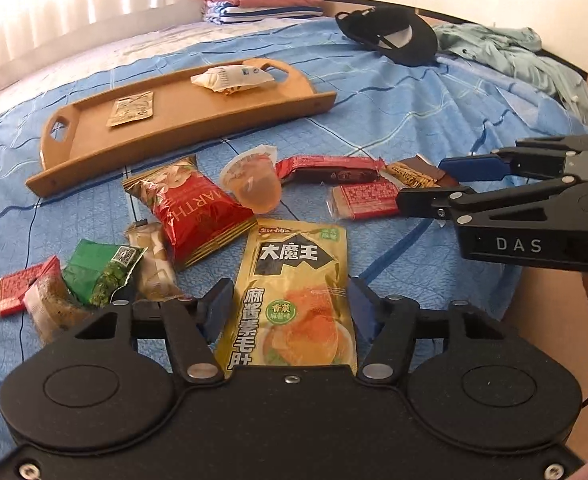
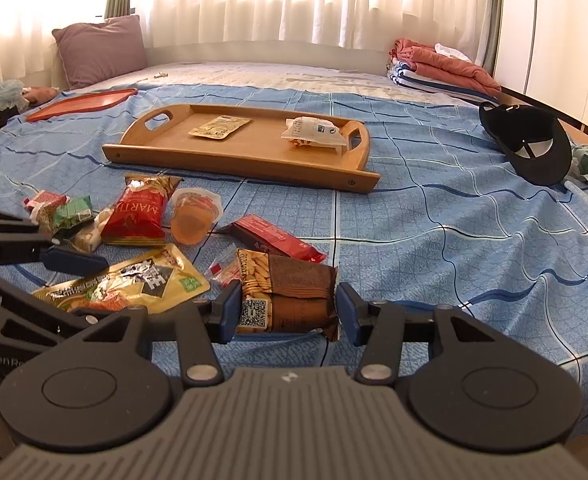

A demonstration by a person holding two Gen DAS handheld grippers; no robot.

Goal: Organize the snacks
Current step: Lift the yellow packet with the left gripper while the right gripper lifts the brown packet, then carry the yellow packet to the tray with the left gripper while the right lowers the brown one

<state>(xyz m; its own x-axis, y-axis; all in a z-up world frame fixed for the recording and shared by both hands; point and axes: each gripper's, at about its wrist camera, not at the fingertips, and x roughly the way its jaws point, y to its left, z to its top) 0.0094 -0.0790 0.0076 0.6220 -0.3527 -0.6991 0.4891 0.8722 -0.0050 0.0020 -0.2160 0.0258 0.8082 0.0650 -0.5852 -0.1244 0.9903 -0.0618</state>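
Note:
A wooden tray (image 1: 254,112) (image 2: 254,160) lies on the blue bed cover and holds a flat tan packet (image 1: 130,109) (image 2: 218,127) and a white packet (image 1: 232,78) (image 2: 313,132). My left gripper (image 1: 290,308) is open around a yellow pouch (image 1: 294,300) (image 2: 126,284), which lies between its fingers. My right gripper (image 2: 288,312) (image 1: 433,184) is open around a brown snack pack (image 2: 290,296) (image 1: 417,172). A red bag (image 1: 198,212) (image 2: 138,216), a jelly cup (image 1: 254,184) (image 2: 192,216), a red bar (image 1: 329,168) (image 2: 274,236) and small packets lie between.
A black cap (image 1: 393,36) (image 2: 533,148) and green clothes (image 1: 505,52) lie at the right. Folded laundry (image 1: 262,0) (image 2: 441,68) sits at the far edge. An orange tray (image 2: 82,104) and a purple pillow (image 2: 98,50) are at the far left.

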